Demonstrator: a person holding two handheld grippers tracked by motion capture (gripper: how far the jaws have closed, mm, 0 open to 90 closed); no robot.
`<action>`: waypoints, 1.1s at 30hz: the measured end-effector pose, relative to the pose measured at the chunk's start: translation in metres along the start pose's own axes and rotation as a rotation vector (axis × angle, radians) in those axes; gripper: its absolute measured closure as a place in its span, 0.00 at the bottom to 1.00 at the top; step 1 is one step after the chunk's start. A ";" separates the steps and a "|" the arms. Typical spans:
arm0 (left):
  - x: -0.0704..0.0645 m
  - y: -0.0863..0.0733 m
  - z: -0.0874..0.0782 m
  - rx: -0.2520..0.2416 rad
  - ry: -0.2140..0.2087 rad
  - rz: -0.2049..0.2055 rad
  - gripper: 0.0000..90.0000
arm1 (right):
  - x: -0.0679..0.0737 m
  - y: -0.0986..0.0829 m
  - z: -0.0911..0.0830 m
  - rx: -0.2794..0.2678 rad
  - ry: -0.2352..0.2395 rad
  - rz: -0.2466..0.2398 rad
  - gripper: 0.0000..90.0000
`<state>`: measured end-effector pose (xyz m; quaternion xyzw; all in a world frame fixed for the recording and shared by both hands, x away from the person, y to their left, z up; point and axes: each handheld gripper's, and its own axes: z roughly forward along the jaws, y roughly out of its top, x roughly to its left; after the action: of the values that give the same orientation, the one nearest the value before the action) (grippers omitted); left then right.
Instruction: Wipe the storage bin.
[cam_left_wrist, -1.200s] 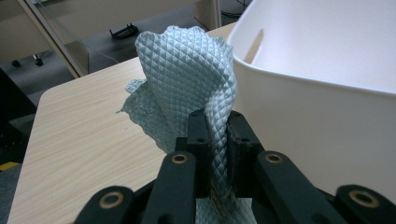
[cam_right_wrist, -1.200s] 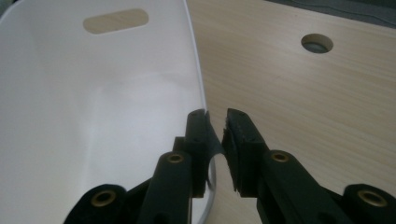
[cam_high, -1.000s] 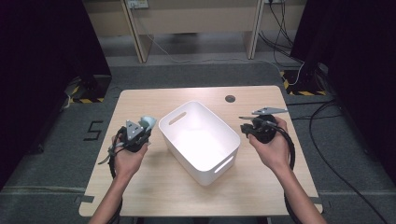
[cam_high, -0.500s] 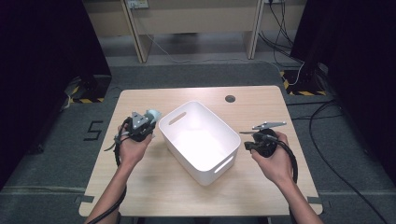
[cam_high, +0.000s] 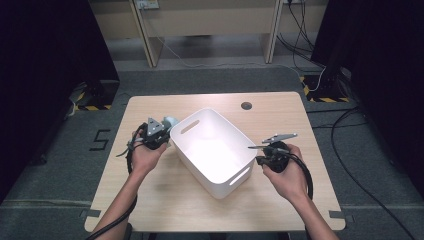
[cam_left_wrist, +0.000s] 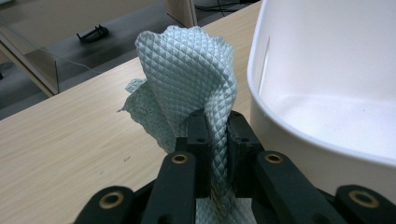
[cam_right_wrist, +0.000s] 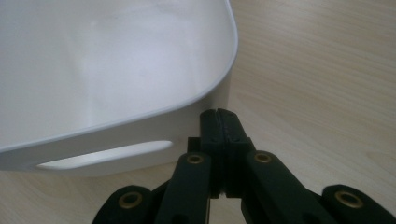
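Your left tongs (cam_left_wrist: 215, 140) are clamped on the pale green quilted cloth (cam_left_wrist: 196, 79), holding it up just beside the white bin's (cam_high: 220, 180) left rim above the tabletop (cam_high: 280, 115). Your right tongs (cam_right_wrist: 223, 122) are pressed together, empty, near the bin's handle slot (cam_right_wrist: 105, 155).

"5" marked on floor (cam_high: 98, 139) left of table (cam_high: 210, 210).

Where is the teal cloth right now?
The cloth is pinched in the left gripper, just outside the white bin's left wall.
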<state>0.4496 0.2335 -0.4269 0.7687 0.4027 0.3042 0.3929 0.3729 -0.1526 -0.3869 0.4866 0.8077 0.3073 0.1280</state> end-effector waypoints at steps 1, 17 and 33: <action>0.000 0.001 0.000 0.002 0.003 0.010 0.91 | 0.000 0.000 0.000 0.003 0.005 0.004 1.00; -0.003 0.006 -0.004 -0.002 -0.036 0.102 0.91 | -0.002 0.004 -0.001 0.016 -0.018 -0.002 1.00; -0.029 0.003 -0.023 0.003 -0.072 0.172 0.91 | -0.031 0.035 0.021 -0.077 -0.161 0.134 1.00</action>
<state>0.4181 0.2160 -0.4173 0.8113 0.3214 0.3083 0.3786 0.4237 -0.1593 -0.3843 0.5575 0.7480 0.3058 0.1901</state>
